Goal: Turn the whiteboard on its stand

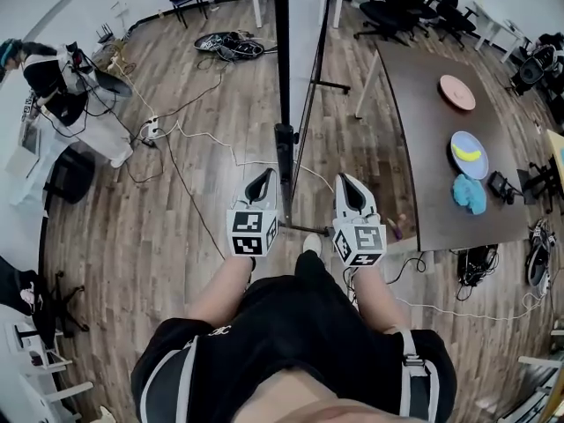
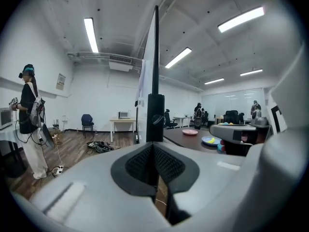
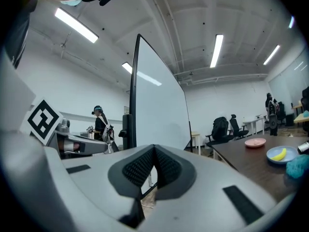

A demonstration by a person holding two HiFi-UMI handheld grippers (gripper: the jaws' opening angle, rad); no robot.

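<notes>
Head view: the wearer's black shorts are nearest; a small white logo on one leg is too small to read. Just ahead, the left gripper and right gripper are side by side. Each carries a marker cube with black-and-white squares and no letters. Left gripper view: pads pressed together, nothing between them. Right gripper view: pads meet too, nothing pinched.

The whiteboard stands just beyond both tips, edge-on between them. It is mounted on a black stand post with a knob clamp. Cannot tell whether the left tip touches the post. In the right gripper view the board face is blank, with no writing.

To the right is a dark table with a pink plate, a blue plate holding something yellow, and a blue cloth. Farther off are a cable pile on the wood floor, office chairs, and another person at far left. A wall poster is unreadable.
</notes>
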